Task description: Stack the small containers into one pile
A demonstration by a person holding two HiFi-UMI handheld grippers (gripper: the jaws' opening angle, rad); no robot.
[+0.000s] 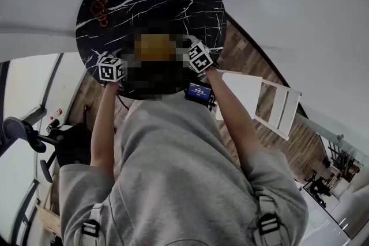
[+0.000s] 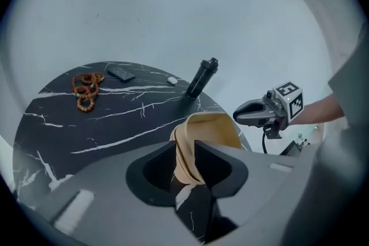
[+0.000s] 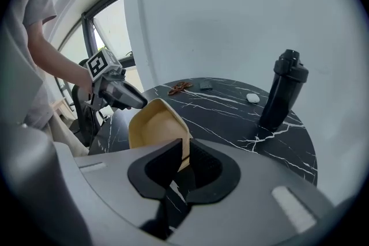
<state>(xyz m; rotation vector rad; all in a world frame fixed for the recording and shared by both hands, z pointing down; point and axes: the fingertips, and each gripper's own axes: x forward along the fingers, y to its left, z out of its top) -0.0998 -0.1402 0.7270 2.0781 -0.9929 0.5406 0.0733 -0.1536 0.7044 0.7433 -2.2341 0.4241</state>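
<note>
Both grippers are clamped on tan container (image 2: 210, 127) wall above the near edge of the marble table (image 2: 69, 129): left gripper (image 2: 184, 152) on a rim, right gripper (image 3: 185, 159) likewise. One container or two, can't tell. Looks light, thin, bendy, so pinch the rim gently.

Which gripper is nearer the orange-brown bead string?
Left. The left gripper is at the edge of the black marble table, on the side of the orange-brown bead string; the right gripper is farther across.
</note>
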